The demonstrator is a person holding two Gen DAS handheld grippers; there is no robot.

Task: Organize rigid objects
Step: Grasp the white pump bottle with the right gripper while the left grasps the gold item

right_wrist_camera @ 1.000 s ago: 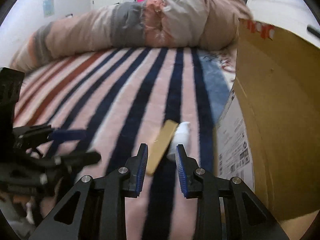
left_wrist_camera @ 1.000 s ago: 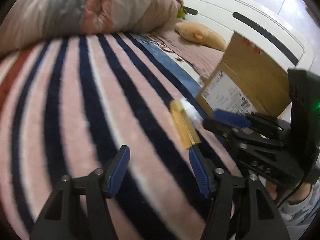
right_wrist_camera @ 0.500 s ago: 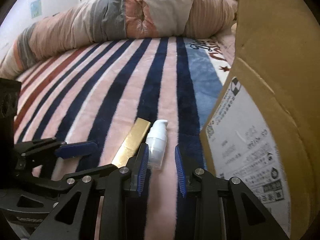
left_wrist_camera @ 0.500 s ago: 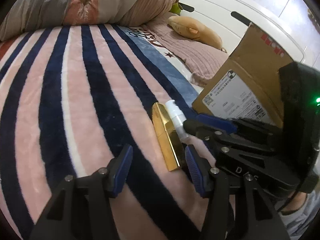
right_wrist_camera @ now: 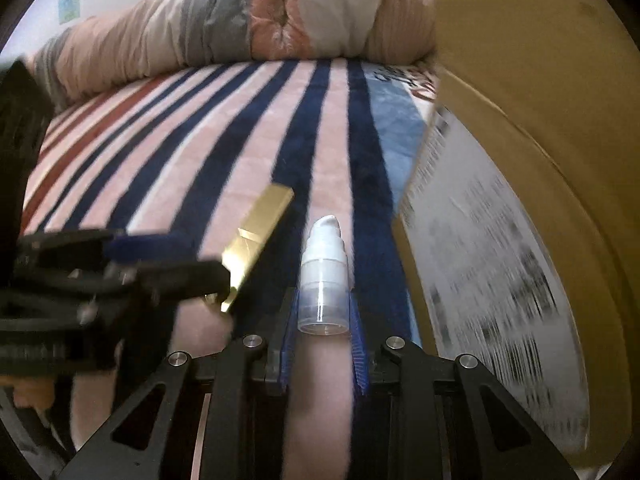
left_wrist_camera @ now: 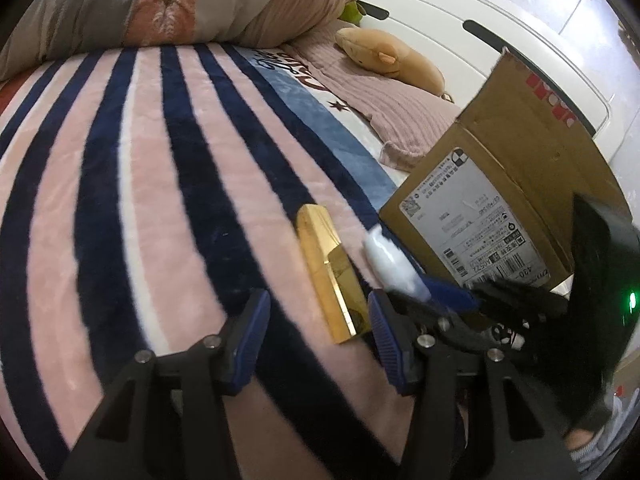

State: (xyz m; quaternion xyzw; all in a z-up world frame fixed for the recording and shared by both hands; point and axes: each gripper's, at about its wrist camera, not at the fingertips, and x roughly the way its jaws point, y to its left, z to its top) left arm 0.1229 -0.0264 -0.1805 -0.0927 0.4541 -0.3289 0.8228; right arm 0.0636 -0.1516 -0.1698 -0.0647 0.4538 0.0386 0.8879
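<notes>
A long gold box (left_wrist_camera: 332, 272) lies on the striped blanket; it also shows in the right wrist view (right_wrist_camera: 256, 240). My left gripper (left_wrist_camera: 316, 320) is open, its jaws either side of the box's near end. A small white pump bottle (right_wrist_camera: 324, 276) sits between the fingers of my right gripper (right_wrist_camera: 324, 320), which is shut on its clear base. The bottle shows blurred in the left wrist view (left_wrist_camera: 392, 264), beside the gold box. An open cardboard box (left_wrist_camera: 500, 208) stands just right of both objects.
A rolled duvet (left_wrist_camera: 180, 4) lies across the far end of the bed. A tan plush toy (left_wrist_camera: 392, 60) rests on a mauve pillow (left_wrist_camera: 380, 108) by the white headboard. The cardboard box wall (right_wrist_camera: 500, 240) is close on the right gripper's right.
My right gripper moved forward and closed on the pump bottle. My left gripper came in around the gold box's near end, staying open.
</notes>
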